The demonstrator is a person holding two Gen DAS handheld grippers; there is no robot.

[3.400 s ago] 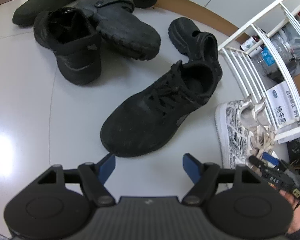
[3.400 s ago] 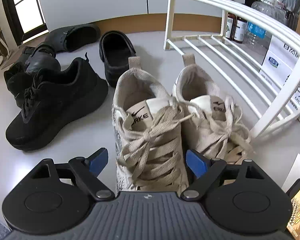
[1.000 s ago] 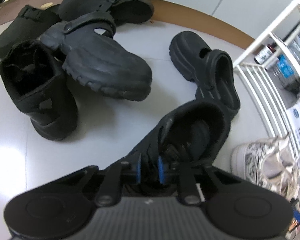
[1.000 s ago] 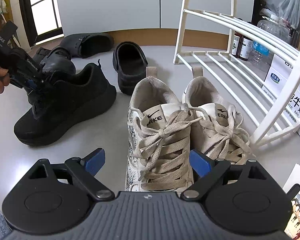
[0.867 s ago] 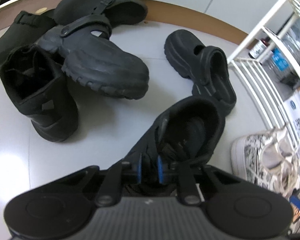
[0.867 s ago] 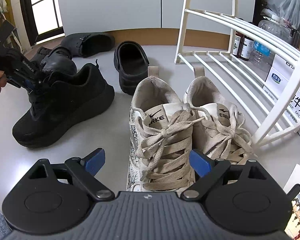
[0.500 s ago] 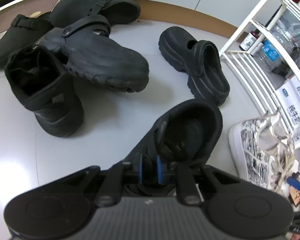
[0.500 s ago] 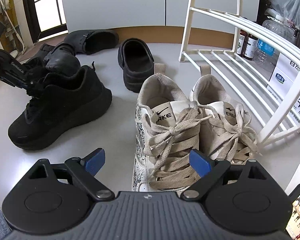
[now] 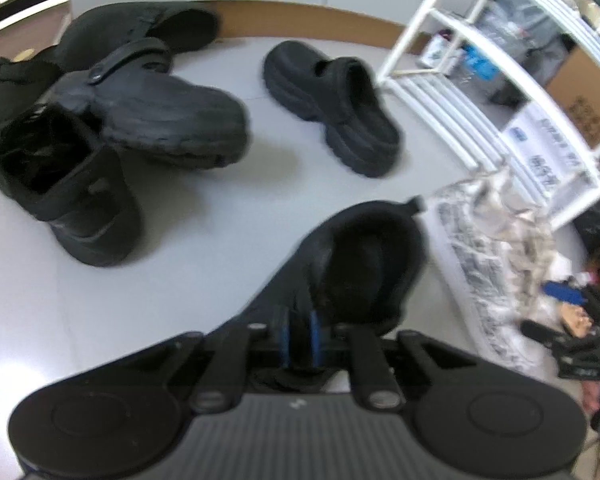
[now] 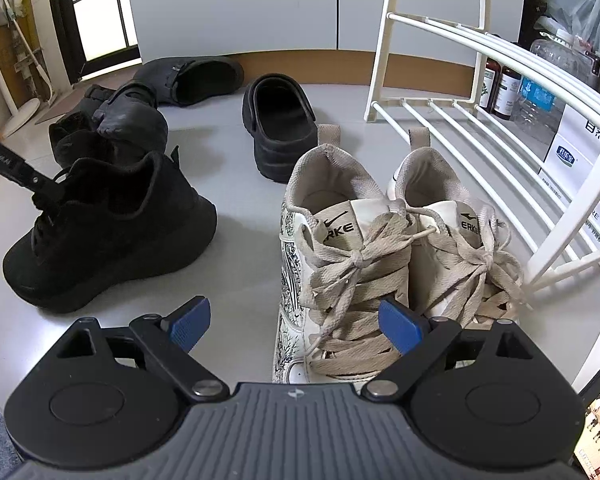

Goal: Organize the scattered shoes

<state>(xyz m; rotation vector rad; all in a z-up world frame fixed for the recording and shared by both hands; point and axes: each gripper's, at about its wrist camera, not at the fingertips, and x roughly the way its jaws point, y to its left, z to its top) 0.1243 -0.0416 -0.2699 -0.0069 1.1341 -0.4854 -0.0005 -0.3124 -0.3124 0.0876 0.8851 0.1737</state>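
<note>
Two views: each is showing what the other is hiding.
Left gripper point(image 9: 299, 336): its blue pads are pinching the tongue of the black lace-up sneaker point(image 9: 352, 276), jaws almost touching; the sneaker is stretching away directly ahead.
Left view only: the right gripper point(image 9: 556, 312) is appearing blurred at far right, over the cream sneakers point(image 9: 496, 248).
Right gripper point(image 10: 296, 324): jaws are standing wide apart, gripping nothing, hovering over the left cream sneaker's point(image 10: 340, 248) laces.
Right view only: the black lace-up sneaker's point(image 10: 108, 232) sole is resting on the grey floor point(image 10: 240, 248), ahead-left, the left gripper's finger point(image 10: 16, 168) reaching into it.
Ahead: black clogs point(image 10: 278, 128) and the white shoe rack point(image 10: 500, 120) ahead-right.
</note>
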